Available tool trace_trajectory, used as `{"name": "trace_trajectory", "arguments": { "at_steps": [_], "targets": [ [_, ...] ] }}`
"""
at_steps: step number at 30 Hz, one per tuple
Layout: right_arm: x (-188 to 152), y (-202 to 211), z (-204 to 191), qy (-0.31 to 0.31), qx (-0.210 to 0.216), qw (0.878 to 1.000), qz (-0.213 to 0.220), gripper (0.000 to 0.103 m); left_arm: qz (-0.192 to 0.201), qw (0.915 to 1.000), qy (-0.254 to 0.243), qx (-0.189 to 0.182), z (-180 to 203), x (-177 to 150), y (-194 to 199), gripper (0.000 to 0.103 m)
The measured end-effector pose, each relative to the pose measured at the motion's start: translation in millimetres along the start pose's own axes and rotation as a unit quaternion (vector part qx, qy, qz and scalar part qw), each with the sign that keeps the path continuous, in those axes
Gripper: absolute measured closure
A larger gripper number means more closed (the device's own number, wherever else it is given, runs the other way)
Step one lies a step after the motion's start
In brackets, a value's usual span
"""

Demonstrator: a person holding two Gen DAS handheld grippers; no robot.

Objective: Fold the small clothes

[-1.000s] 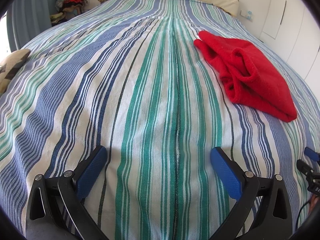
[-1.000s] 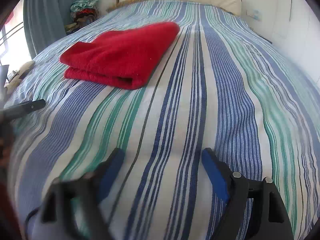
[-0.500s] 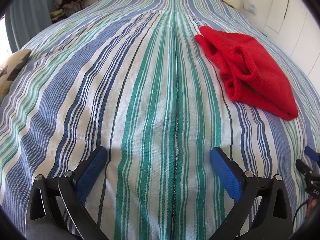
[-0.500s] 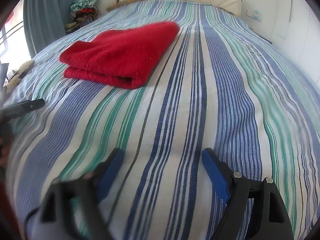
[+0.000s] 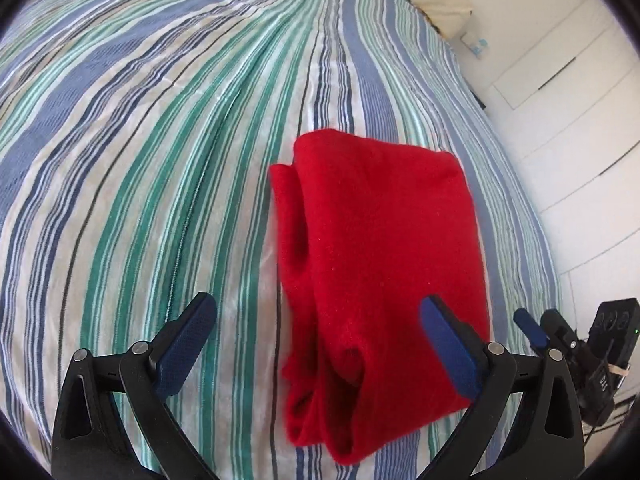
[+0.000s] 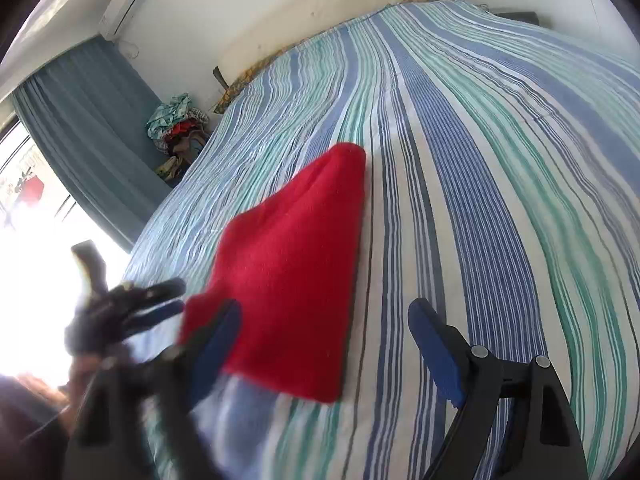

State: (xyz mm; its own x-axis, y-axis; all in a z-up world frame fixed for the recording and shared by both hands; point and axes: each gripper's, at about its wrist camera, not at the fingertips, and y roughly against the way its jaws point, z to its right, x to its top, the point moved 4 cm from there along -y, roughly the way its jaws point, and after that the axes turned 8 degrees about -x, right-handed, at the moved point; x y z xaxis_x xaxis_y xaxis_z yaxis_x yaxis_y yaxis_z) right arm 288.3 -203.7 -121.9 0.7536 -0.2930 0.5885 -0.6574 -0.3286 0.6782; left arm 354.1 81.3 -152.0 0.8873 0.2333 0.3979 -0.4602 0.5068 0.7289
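A folded red garment (image 5: pixel 384 264) lies on the striped bedspread (image 5: pixel 160 160). My left gripper (image 5: pixel 320 332) is open and empty, right over the garment's near end, its right finger above the cloth. In the right wrist view the garment (image 6: pixel 296 256) lies ahead and left. My right gripper (image 6: pixel 324 336) is open and empty, straddling its near corner. The left gripper also shows there (image 6: pixel 132 304), blurred, at the garment's left side. The right gripper's fingertips (image 5: pixel 532 328) show at the right edge of the left wrist view.
A pile of clothes (image 6: pixel 176 128) sits beside the bed near a blue curtain (image 6: pixel 84 120). Pillows (image 6: pixel 320 12) lie at the head of the bed. White cupboard doors (image 5: pixel 568 80) stand to the right of the bed.
Both grippers have swung in toward the red garment, which now lies directly under them. Both views have tilted. The garment itself has not moved.
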Motion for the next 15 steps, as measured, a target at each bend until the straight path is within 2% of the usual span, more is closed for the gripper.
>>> {"name": "trace_trajectory", "arguments": {
  "at_steps": [2, 4, 6, 7, 8, 11, 15],
  "targets": [
    [18.8, -25.2, 0.4, -0.016, 0.01, 1.0, -0.007, 0.019, -0.023, 0.9997, -0.005, -0.004, 3.7, -8.6, -16.0, 0.002],
    [23.4, -56.3, 3.5, -0.041, 0.028, 0.998, -0.035, 0.02, -0.036, 0.9989, -0.029, 0.009, 10.8, -19.5, -27.1, 0.005],
    [13.7, -88.5, 0.9, -0.054, 0.049, 0.994, -0.079, 0.031, -0.036, 0.9976, -0.054, 0.024, 16.4, -24.6, -32.2, 0.039],
    [7.2, -101.2, -2.8, -0.049, 0.057, 0.993, -0.094, 0.041, -0.046, 0.9977, -0.048, 0.015, 17.2, -24.6, -34.8, 0.069],
    [1.5, -108.5, -8.1, -0.037, 0.061, 0.993, -0.097, 0.057, -0.042, 0.9983, -0.039, 0.014, 18.0, -21.8, -32.4, 0.078],
    [4.0, -106.0, -25.1, -0.003, 0.033, 0.996, -0.085, 0.07, -0.014, 0.998, -0.061, 0.007, 36.6, -9.6, -11.7, 0.083],
    [35.7, -71.0, -58.7, 0.056, 0.029, 0.997, -0.034, 0.072, 0.02, 0.9954, -0.093, -0.009, 68.0, 8.5, 21.9, 0.083]
  ]
}}
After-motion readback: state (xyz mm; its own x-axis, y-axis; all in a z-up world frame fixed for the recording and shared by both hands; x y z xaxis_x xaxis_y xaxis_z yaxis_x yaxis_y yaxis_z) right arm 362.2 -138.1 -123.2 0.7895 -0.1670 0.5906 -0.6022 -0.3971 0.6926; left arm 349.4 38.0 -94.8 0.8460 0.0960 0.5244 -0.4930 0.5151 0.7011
